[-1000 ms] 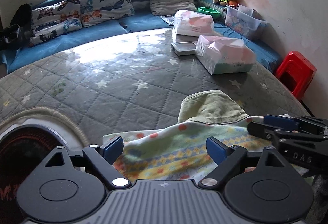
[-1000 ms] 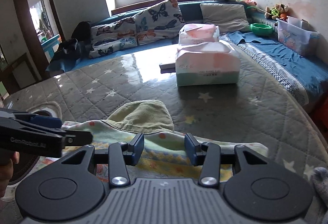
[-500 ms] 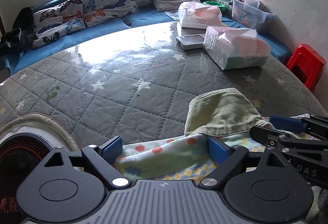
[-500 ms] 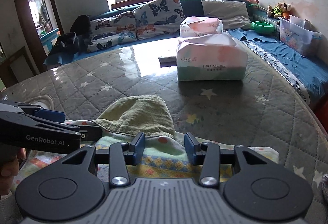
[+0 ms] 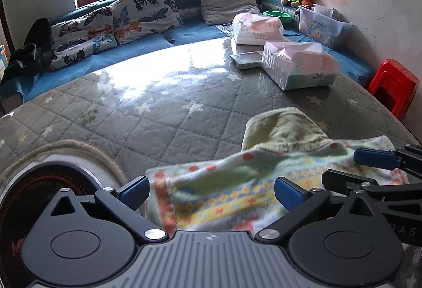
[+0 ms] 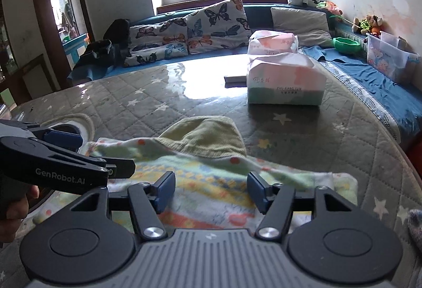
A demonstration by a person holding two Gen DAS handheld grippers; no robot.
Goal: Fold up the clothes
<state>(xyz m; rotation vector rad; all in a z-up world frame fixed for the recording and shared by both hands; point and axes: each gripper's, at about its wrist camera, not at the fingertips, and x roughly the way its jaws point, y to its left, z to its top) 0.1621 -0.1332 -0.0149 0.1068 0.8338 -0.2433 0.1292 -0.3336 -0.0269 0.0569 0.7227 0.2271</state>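
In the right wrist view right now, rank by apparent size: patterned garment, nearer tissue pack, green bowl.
1. patterned garment, largest, though it lies closest to the camera.
2. nearer tissue pack.
3. green bowl, smallest, but farthest away, so true size is uncertain.

The left tool (image 5: 211, 191) is held low, its blue-padded fingers (image 5: 133, 191) spread wide apart. The right tool (image 6: 211, 190) sits close beside it — jaws also parted, less widely. A bare hand (image 6: 15, 211) grips the left tool's handle — fingers curled round it.
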